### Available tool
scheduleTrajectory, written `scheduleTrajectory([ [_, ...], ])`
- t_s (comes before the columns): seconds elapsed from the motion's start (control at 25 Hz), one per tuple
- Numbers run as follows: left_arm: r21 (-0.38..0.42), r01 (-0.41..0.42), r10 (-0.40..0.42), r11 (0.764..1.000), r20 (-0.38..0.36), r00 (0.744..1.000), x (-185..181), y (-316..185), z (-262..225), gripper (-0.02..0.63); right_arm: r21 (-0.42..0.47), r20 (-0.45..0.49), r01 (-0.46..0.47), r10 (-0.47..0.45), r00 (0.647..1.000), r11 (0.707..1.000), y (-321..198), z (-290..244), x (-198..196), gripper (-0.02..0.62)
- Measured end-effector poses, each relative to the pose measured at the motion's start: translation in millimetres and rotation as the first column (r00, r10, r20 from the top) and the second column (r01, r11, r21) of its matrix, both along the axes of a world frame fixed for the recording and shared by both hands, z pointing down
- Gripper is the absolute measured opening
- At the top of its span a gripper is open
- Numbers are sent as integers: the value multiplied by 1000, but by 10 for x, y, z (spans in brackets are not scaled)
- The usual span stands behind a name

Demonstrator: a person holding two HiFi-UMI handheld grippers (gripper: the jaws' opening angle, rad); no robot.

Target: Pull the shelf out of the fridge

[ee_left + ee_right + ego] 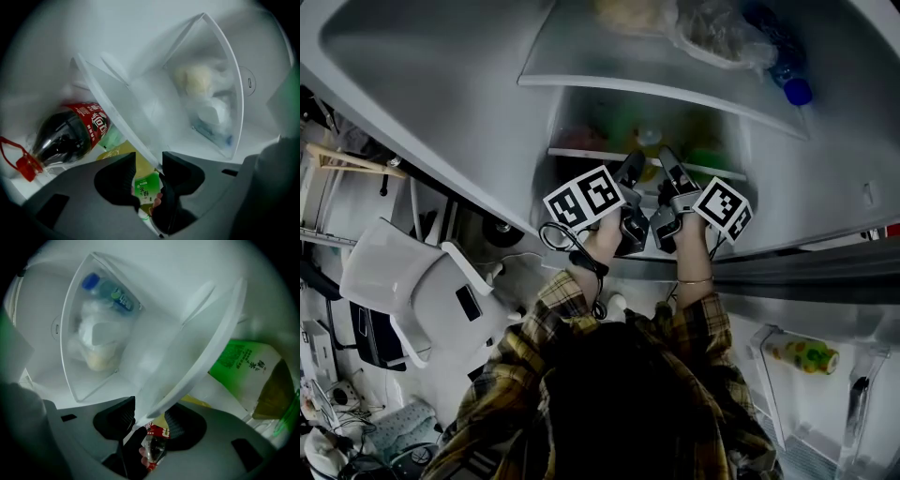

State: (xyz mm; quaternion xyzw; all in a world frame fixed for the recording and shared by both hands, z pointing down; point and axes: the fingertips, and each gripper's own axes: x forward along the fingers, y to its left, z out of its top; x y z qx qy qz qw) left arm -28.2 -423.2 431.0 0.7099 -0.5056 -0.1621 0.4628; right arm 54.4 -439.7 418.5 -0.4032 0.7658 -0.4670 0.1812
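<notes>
The upper white-rimmed clear fridge shelf, toward 12 o'clock in the head view, carries a crumpled clear plastic bag of pale food with a blue-capped clear bottle just beside it at 3 o'clock. Beneath the lower white-rimmed clear shelf, a red-labelled dark cola bottle lies on its side on the white fridge level. A green-labelled bottle of yellow tea is at its 4 o'clock.

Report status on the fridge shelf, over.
Left gripper and right gripper open, both straddling the front edge of the white-rimmed clear shelf. Shelf not yet out. Red-labelled dark cola bottle lies beneath it.
</notes>
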Motion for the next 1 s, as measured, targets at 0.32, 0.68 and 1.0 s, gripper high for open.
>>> scheduleTrajectory([
  [0.32, 16, -21, 22, 1000, -51, 998, 40, -45, -55, 109, -17, 30, -19, 20, 999, 1000, -79, 44, 4, 97],
  [0.68, 9, -5, 6, 1000, -163, 987, 39, -41, -41, 75, -48, 98, -38, 43, 994, 998, -70, 52, 18, 72],
  [1.0, -8, -1, 0, 1000, -156, 988, 36, -21, -44, 74, -55, 76, -37, 41, 996, 998, -50, 47, 15, 71],
])
